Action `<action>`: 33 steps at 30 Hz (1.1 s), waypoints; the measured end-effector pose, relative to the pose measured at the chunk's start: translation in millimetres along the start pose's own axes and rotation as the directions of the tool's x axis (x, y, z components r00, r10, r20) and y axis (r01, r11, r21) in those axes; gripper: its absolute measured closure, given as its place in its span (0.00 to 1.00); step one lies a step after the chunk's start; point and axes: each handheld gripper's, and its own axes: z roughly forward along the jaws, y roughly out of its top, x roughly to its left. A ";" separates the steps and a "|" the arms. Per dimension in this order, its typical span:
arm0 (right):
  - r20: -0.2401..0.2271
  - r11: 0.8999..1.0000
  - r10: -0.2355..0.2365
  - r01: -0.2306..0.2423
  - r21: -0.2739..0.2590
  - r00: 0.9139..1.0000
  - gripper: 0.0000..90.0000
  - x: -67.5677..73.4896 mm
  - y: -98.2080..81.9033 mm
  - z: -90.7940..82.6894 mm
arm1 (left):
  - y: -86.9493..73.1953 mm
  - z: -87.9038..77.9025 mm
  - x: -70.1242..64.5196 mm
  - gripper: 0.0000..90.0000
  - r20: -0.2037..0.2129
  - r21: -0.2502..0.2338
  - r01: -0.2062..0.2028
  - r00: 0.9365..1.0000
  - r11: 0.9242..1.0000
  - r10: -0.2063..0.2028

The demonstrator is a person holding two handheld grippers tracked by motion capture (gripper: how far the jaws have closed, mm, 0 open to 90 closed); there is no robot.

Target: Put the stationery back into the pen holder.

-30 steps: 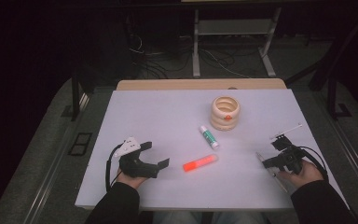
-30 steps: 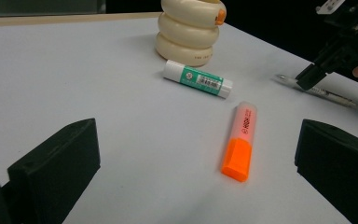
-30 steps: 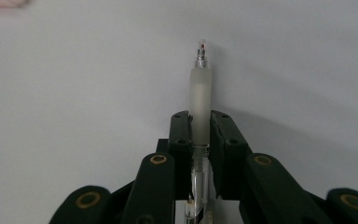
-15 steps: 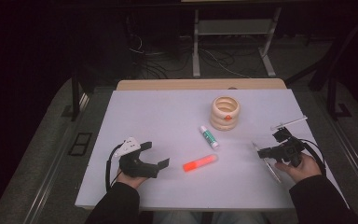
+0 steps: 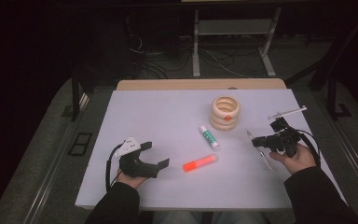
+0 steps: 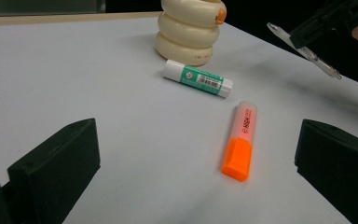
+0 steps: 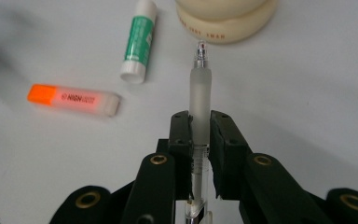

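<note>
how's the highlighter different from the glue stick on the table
The highlighter is orange with a pale see-through cap; the glue stick is white with a green label. The highlighter has flat sides, the glue stick is round. The highlighter lies nearer the left gripper, while the glue stick lies nearer the stacked rings. Both lie flat on the white table, untouched.

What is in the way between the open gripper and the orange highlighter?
Nothing visible. In the left gripper view, only bare white table lies between the left gripper with its open fingers and the orange highlighter. The glue stick lies farther off, behind it.
</note>
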 end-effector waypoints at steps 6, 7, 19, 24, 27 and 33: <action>-0.017 0.998 -0.015 0.014 -0.062 1.000 0.88 2.1 10.8 -1.8 | 0.0 -0.1 0.1 0.00 0.000 0.000 0.000 1.000 1.000 0.000; -0.016 0.997 -0.021 0.020 -0.073 1.000 0.88 2.4 12.5 -2.4 | 0.0 -0.1 0.1 0.00 0.000 0.000 0.000 1.000 1.000 0.000; -0.039 0.982 -0.029 0.021 -0.188 0.999 0.88 6.6 32.2 -5.3 | 0.1 -0.5 0.2 0.00 0.002 -0.002 -0.001 1.000 1.000 0.001; -0.048 0.976 -0.043 0.032 -0.216 0.998 0.88 7.4 38.3 -2.4 | 0.1 -0.7 0.4 0.00 0.001 -0.002 0.000 1.000 1.000 0.000; -0.045 0.970 -0.051 0.039 -0.240 0.998 0.88 8.1 42.4 -2.3 | 0.1 -0.7 0.4 0.00 0.001 -0.002 0.000 1.000 1.000 0.000; -0.070 0.948 -0.071 0.046 -0.315 0.995 0.88 8.9 50.2 -3.5 | 0.2 -0.7 0.3 0.00 0.002 -0.002 -0.001 1.000 1.000 0.001</action>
